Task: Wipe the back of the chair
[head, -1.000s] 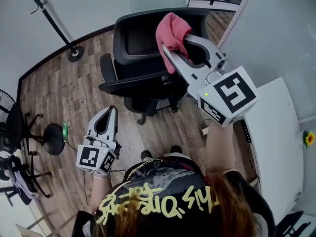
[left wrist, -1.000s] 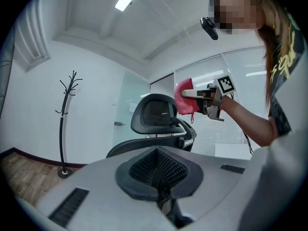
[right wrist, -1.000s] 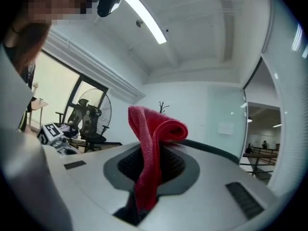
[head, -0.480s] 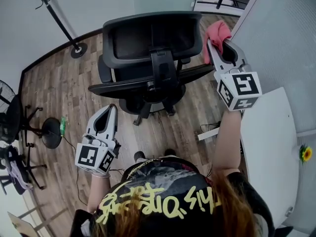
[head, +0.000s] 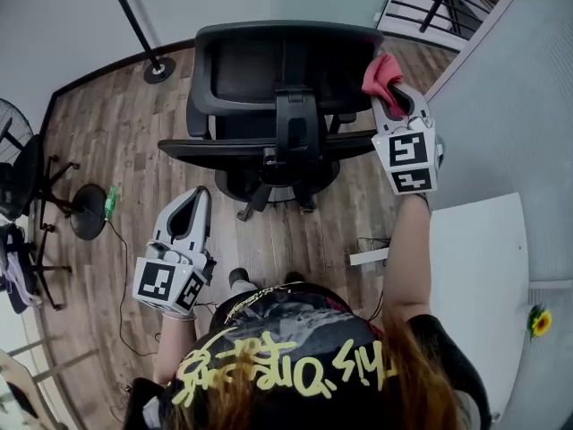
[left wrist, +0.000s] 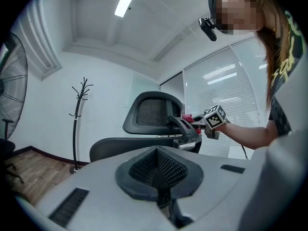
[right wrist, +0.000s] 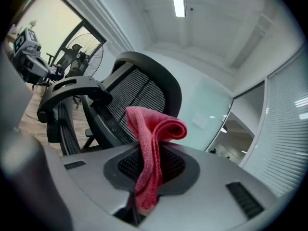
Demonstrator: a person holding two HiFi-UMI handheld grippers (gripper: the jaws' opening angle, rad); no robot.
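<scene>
Cloth [head: 383, 72], red, pinched tight in right gripper [head: 385, 92], up by right edge of chair [head: 260, 61] backrest, contact w/ mesh unclear, left gripper [head: 200, 195] low, well apart from chair, jaws together, nothing btwn them.

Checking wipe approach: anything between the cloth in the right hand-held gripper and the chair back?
Nothing visible. The pink cloth is clamped in the right hand-held gripper, beside the right edge of the chair back, with no object between them.
</scene>
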